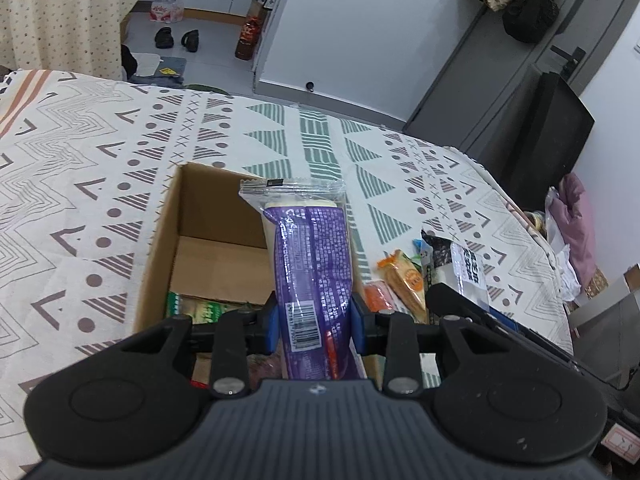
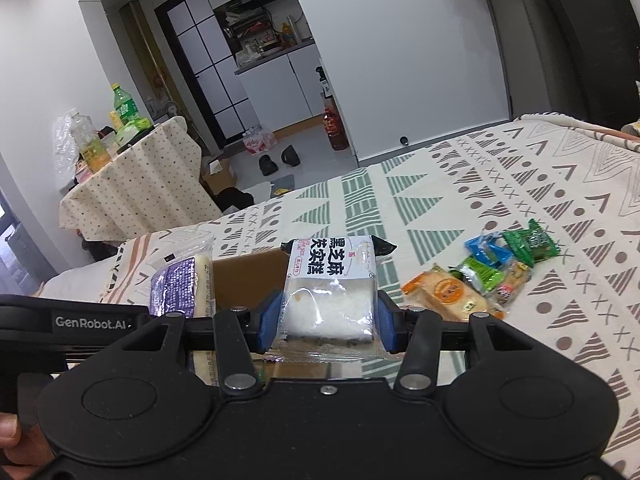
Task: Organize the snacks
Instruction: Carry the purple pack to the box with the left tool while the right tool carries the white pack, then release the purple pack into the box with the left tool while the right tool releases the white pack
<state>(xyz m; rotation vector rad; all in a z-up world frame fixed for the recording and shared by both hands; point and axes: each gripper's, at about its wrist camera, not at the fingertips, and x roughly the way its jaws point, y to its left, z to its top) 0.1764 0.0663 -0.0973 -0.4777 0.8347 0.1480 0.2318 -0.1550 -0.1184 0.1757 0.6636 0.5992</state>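
My left gripper (image 1: 316,326) is shut on a long purple snack pack (image 1: 310,264), held upright over the open cardboard box (image 1: 160,248). A green-labelled packet (image 1: 196,308) lies inside the box. My right gripper (image 2: 326,320) is shut on a white cake pack with black print (image 2: 332,292), held just right of the box (image 2: 248,276). The purple pack (image 2: 180,286) and the left gripper's body show at the left of the right wrist view. The white pack (image 1: 466,270) appears at the right of the left wrist view.
Loose snacks lie on the patterned cloth right of the box: an orange pack (image 2: 448,294), green packets (image 2: 528,242) and a blue one (image 2: 486,250). A cloth-covered side table with bottles (image 2: 132,184) stands beyond the bed. A hand (image 2: 12,440) shows at bottom left.
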